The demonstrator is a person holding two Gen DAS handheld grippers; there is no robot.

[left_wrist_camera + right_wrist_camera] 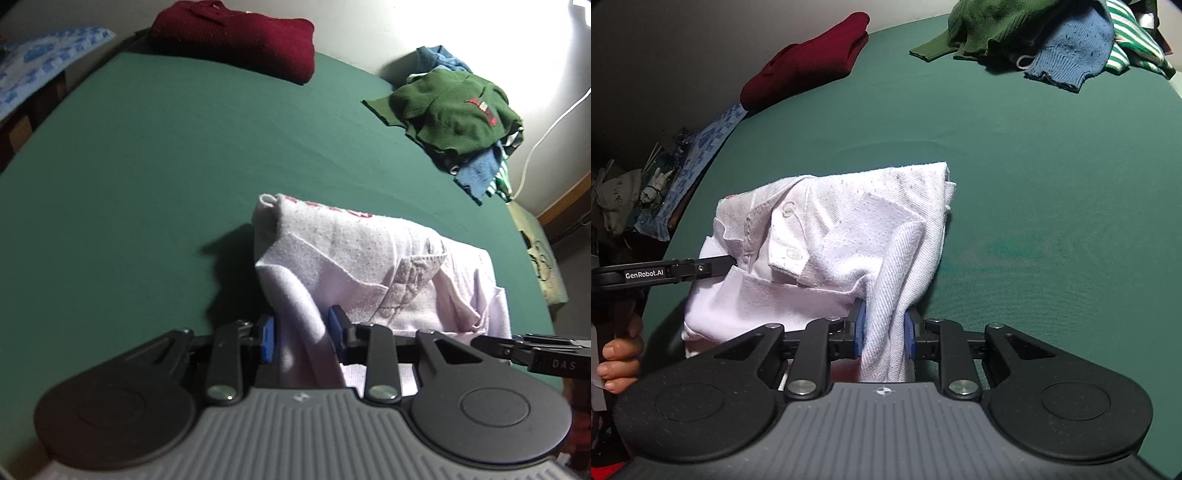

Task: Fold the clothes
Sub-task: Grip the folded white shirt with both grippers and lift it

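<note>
The partly folded white knit polo shirt (831, 236) was held bunched at its near edge on the green tabletop (147, 166), clamped by both the left hand-held gripper (301, 332) and the right hand-held gripper (884, 328), apparently so the fold stayed together.

My table (166, 155) w/ green cover fills most of view. Pale wall (351, 33) behind it, bright light (535, 48) at its far right corner, white cable (546, 133) hanging there.
</note>
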